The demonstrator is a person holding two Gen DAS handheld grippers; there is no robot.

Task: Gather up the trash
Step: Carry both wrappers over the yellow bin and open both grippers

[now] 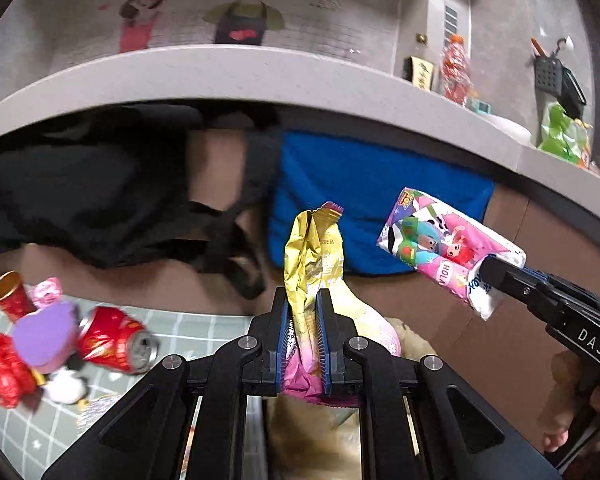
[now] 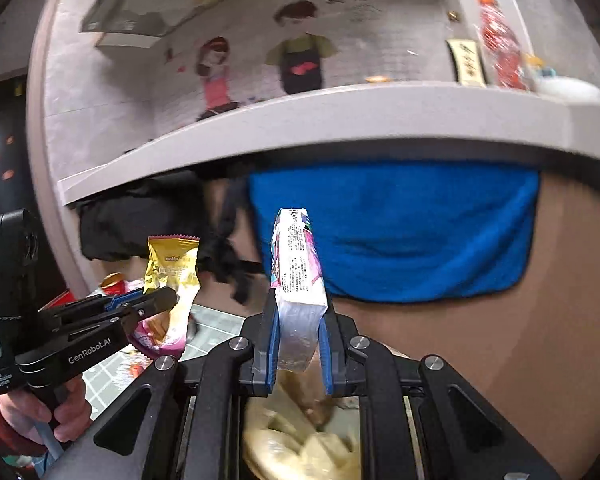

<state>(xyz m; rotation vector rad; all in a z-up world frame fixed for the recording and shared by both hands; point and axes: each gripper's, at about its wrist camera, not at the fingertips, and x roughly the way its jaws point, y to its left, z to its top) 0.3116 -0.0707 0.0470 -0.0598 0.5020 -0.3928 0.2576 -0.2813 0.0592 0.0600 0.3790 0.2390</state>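
Observation:
My left gripper is shut on a crumpled gold and pink snack wrapper, which stands up between its blue pads. It also shows at the left of the right wrist view as the left gripper with the gold wrapper. My right gripper is shut on a white and pink cartoon tissue pack, held edge-on. In the left wrist view the right gripper grips that pack by one end. Both are lifted in front of a grey counter edge.
On a green checked mat at lower left lie a crushed red can, a red cup, a purple-topped toy and red wrappers. A blue cloth and black bags hang under the counter. A bottle and green bag stand on it.

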